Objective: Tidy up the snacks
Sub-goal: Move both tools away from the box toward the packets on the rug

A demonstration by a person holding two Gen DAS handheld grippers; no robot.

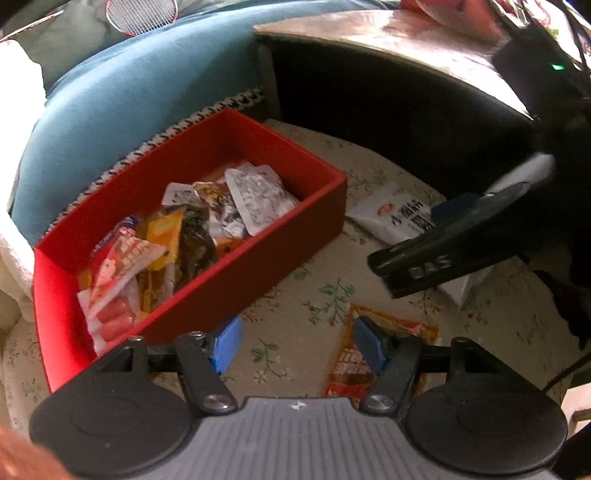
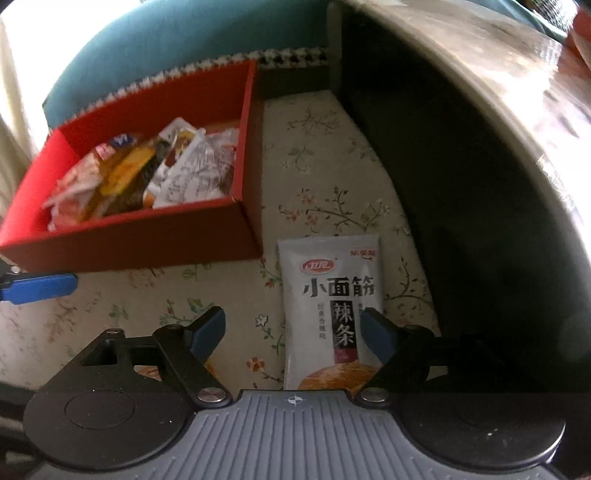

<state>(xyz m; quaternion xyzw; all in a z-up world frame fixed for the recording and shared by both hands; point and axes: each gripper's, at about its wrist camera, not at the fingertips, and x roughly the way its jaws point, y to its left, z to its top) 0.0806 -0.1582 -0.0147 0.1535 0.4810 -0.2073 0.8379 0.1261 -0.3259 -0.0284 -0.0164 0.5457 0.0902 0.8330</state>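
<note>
A red box [image 1: 258, 273] [image 2: 129, 236] holds several snack packets. A white packet with black lettering [image 2: 328, 306] [image 1: 388, 210] lies flat on the floral cloth, to the right of the box. My right gripper [image 2: 293, 330] hovers over its lower half, open; the pads stand apart and do not press on it. My left gripper [image 1: 297, 345] is open over bare cloth next to the box's front wall. An orange-red packet [image 1: 406, 328] lies under its right fingertip. The right gripper's black finger [image 1: 443, 254] crosses the left wrist view, over the white packet.
The floral cloth [image 1: 295, 295] covers the surface. A dark cabinet with a shiny top [image 1: 369, 110] [image 2: 480, 147] rises at the right. A blue cushion [image 1: 129, 92] sits behind the box, a racket [image 1: 140, 14] beyond it. The left gripper's blue finger [image 2: 37, 288] shows at the left edge.
</note>
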